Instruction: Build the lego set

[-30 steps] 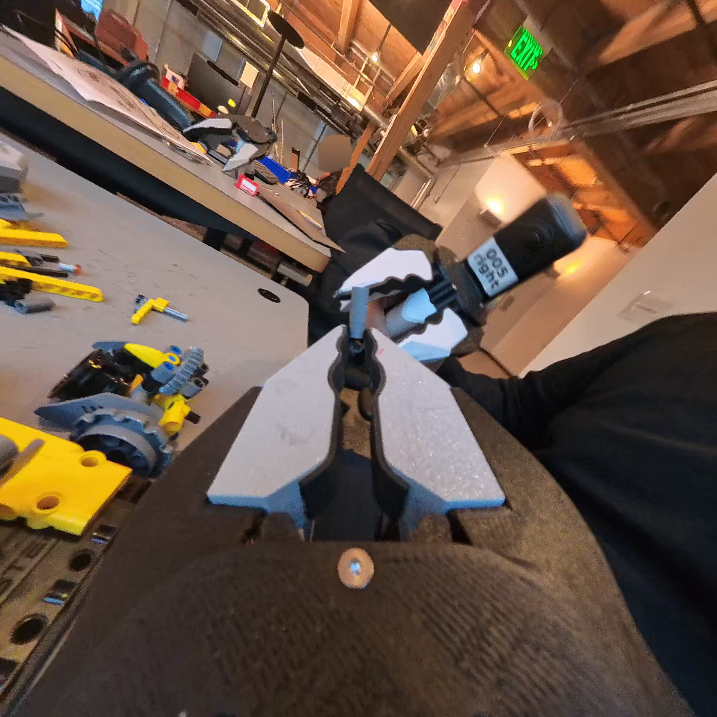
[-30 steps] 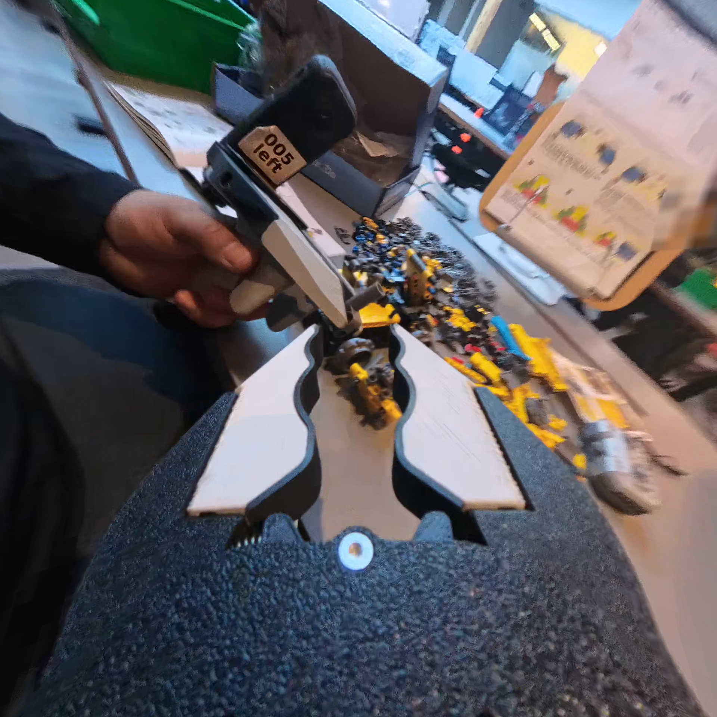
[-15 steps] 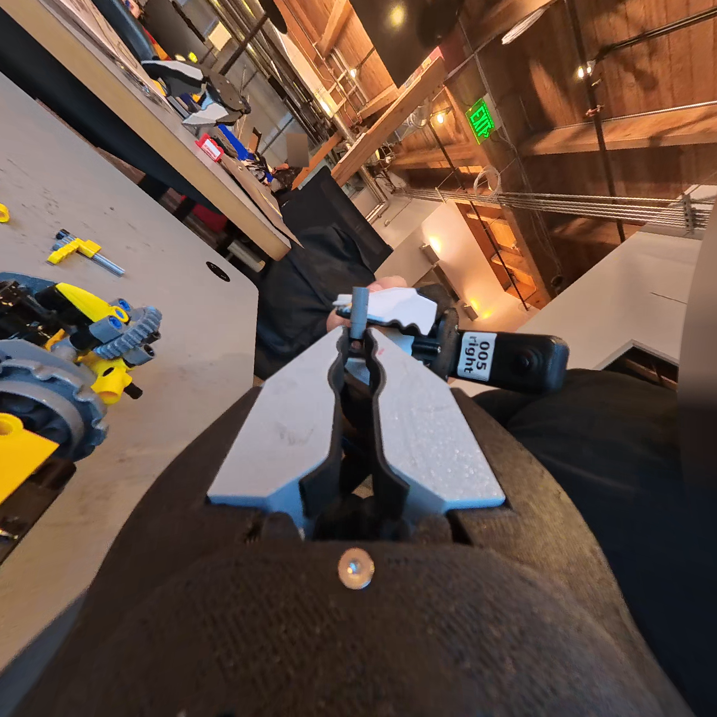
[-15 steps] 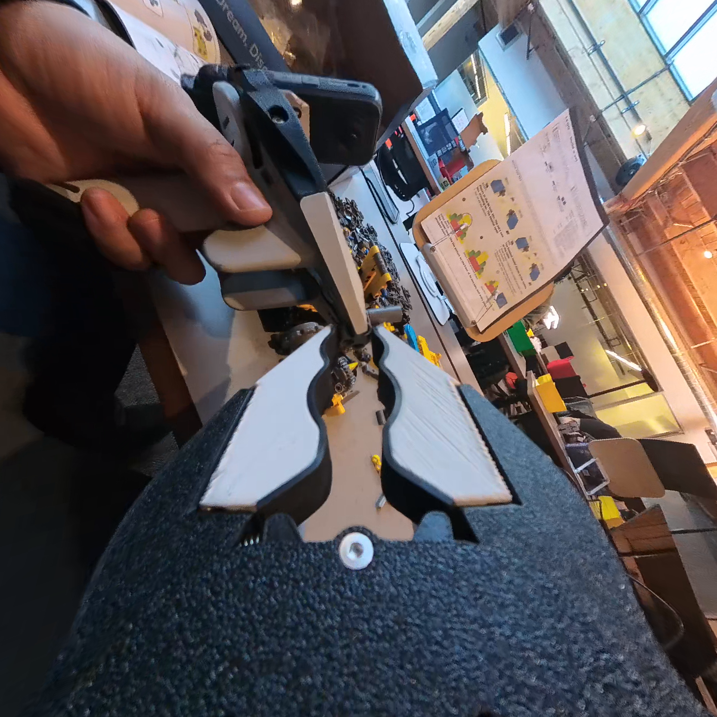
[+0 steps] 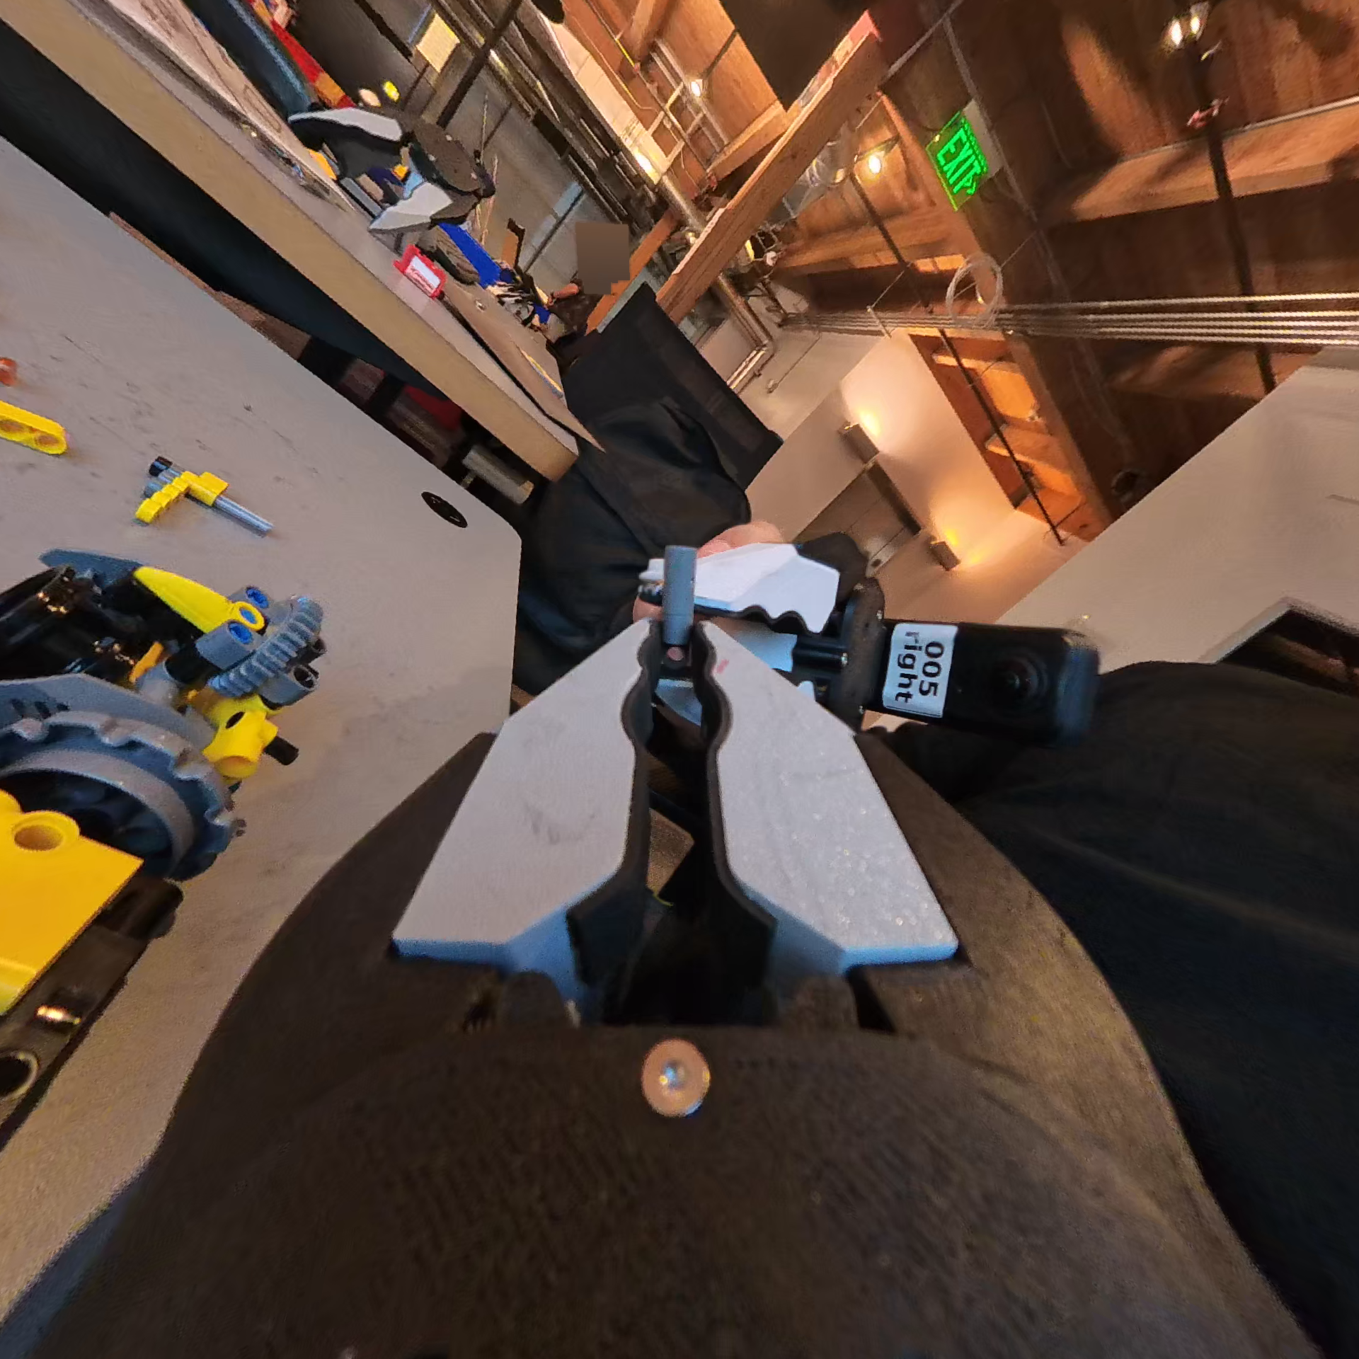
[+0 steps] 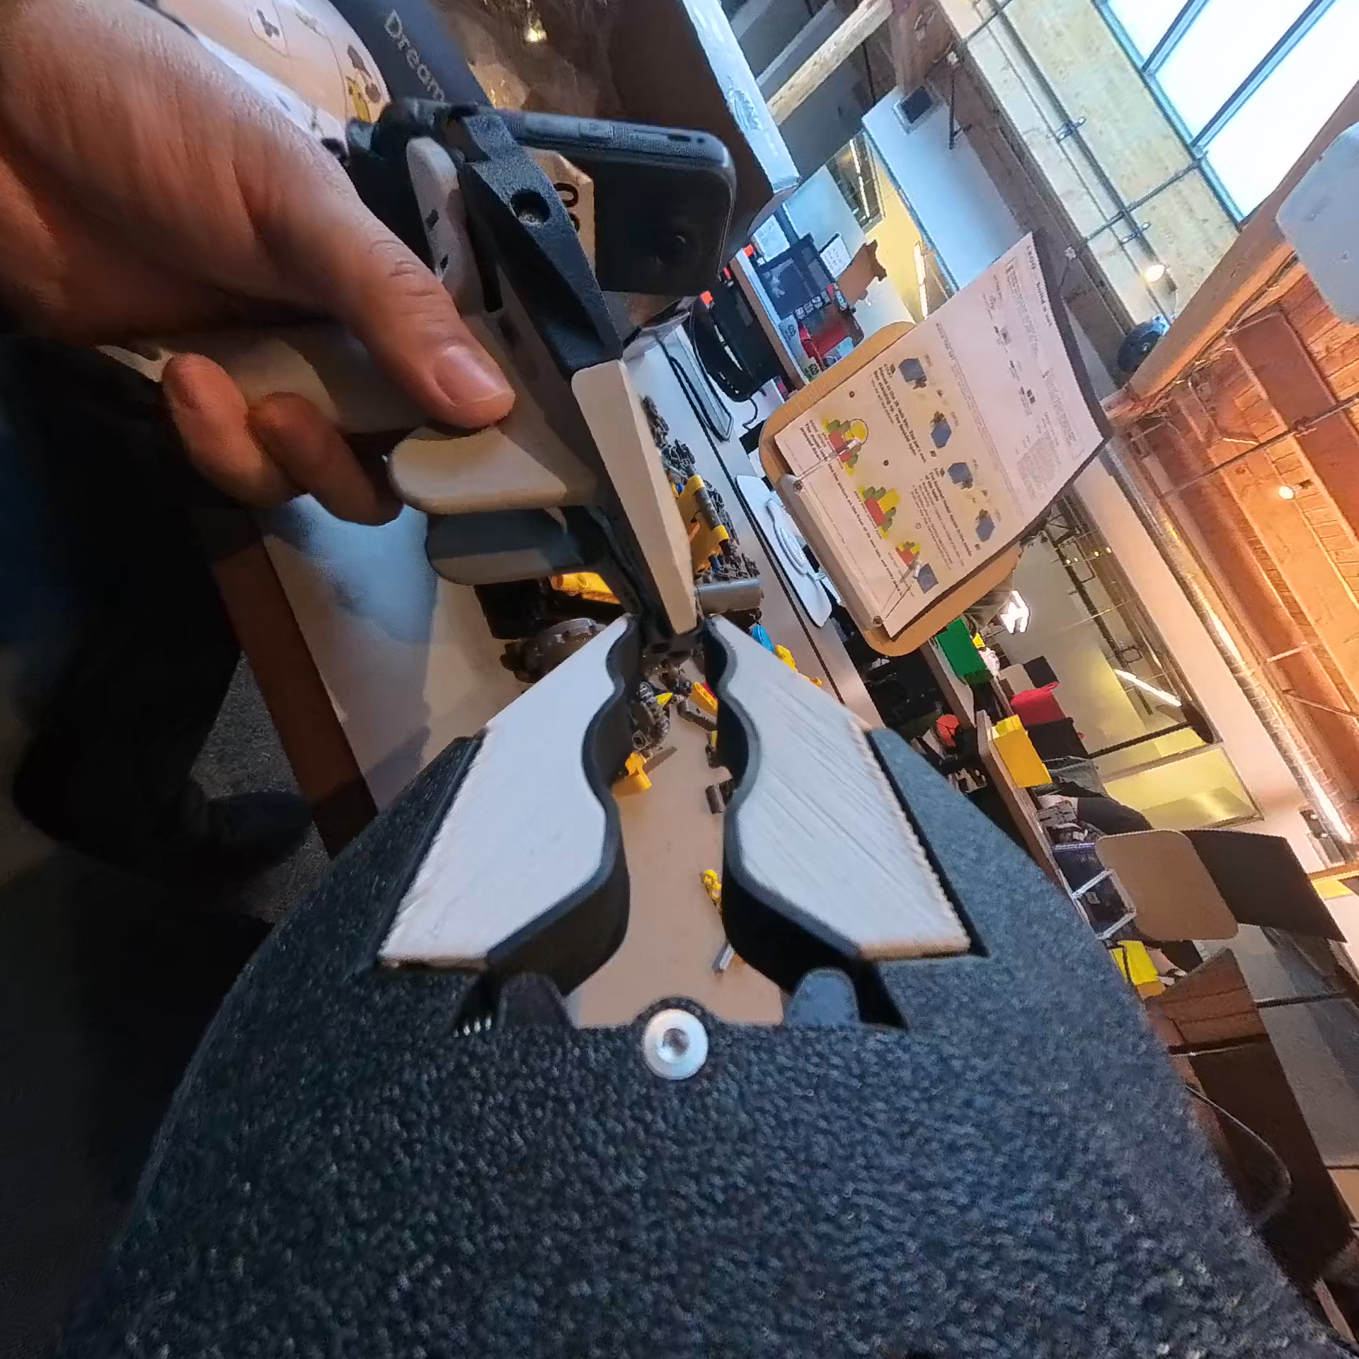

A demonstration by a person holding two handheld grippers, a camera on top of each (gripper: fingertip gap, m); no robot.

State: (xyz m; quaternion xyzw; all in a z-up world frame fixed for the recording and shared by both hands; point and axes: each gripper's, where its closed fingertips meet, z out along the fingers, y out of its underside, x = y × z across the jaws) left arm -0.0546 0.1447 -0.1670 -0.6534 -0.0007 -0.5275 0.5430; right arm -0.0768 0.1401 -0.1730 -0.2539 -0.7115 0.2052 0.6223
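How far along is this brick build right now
Done: a partly built yellow and grey geared model sits on the table. In hand: the left gripper pinches a small grey pin piece, with the right gripper open beside it. Left: many loose pieces lie unused.

Left tool (image 5: 675, 651) and right tool (image 6: 665, 638) meet tip to tip off the table (image 5: 353, 588) edge, no gap between. Toy vehicle (image 5: 147, 706) crowds the near-left table; open surface beyond it, broken by a small yellow part (image 5: 193, 494).
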